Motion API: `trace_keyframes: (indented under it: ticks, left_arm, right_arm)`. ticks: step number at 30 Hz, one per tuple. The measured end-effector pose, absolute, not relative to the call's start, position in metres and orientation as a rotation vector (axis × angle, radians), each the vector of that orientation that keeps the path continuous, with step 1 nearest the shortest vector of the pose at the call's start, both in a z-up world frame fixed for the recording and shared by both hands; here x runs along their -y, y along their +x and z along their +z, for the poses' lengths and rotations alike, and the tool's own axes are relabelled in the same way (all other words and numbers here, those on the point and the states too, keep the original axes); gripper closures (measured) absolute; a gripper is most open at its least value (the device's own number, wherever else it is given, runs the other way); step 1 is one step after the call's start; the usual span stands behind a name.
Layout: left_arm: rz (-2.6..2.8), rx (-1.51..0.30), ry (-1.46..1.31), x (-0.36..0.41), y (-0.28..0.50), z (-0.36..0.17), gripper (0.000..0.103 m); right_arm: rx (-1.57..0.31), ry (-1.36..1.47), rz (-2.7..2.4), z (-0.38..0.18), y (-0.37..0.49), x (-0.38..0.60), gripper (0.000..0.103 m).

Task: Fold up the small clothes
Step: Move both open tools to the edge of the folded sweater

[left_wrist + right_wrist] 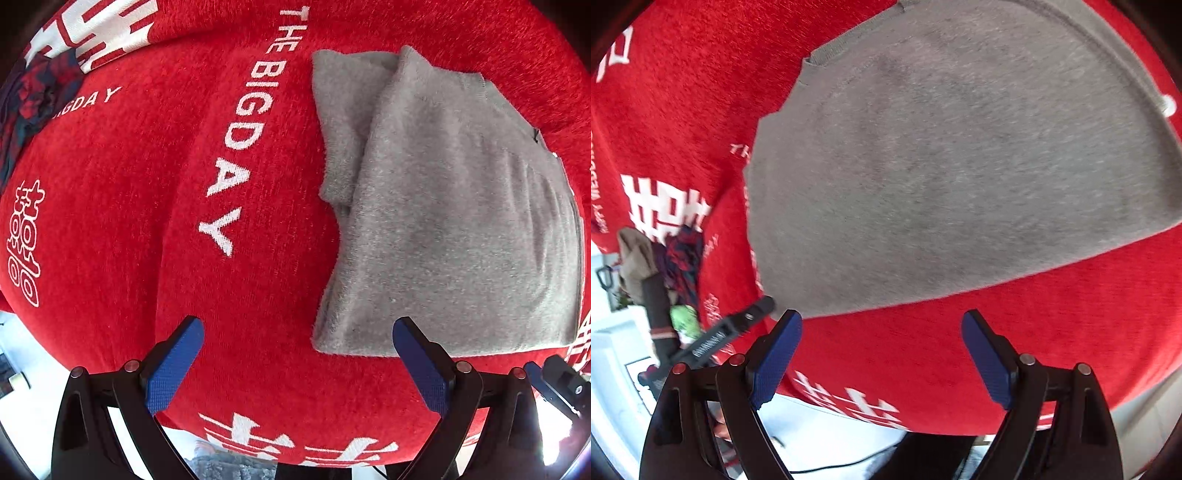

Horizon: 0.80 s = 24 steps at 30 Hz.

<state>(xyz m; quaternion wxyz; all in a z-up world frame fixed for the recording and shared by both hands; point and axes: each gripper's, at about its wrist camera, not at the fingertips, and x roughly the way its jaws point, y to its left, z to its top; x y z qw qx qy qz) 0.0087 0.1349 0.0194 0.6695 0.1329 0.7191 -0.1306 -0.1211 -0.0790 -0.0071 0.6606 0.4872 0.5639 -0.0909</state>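
Far left in left wrist view: small pile of dark red-and-blue clothes (35, 96) w/ bits of other cloth, bunched at edge of red blanket (155, 206). Not folded yet, by the look of it.

Next, left gripper (297, 363): wide open, nothing between blue pads, only red blanket under it. Right blue finger (421, 365) just at near-left corner of grey top (454, 206); can't tell if touching.

Grey top: flat on blanket, to right of the white "THE BIG DAY" letters (243, 122). Sleeve already folded in on left side, so prob. part way thru.

Right gripper (882, 356): also wide open, holding nothing. Over bare red blanket just below near edge of grey top, not touching it.

Likely step: grab near edge, one gripper per corner, then fold it up & over.

To do it well:
- Slide lower pad under edge so all layers get pinched, not just top one.
- Close both at same time.
- Lift same height, keep edge straight.
- Lay down soft, line up w/ far edge.
- Watch out: fuzzy blanket may get pinched too.

Containers: no box, bin or basket seen. Clothes just lie on blanket.
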Motion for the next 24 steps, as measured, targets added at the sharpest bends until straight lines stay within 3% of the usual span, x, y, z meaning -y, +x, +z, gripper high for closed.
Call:
trace_keyframes:
  ticks: [5, 16, 24]
  left_arm:
    - [-0.326, -1.621, 0.278, -0.140, 0.014, 0.013, 0.001]
    - [-0.382, -1.632, -0.043, -0.193, 0.073, 0.002, 0.001]
    - [-0.465, -1.641, -0.180, -0.181, 0.081, -0.009, 0.001]
  right_arm:
    - [-1.228, 1.173, -0.165, -0.014, -0.110, 0.068, 0.013]
    - [-1.051, 1.567, -0.007, -0.065, -0.109, 0.027, 0.013]
    - [-0.878, 1.689, -0.037, -0.077, -0.083, 0.019, 0.012]
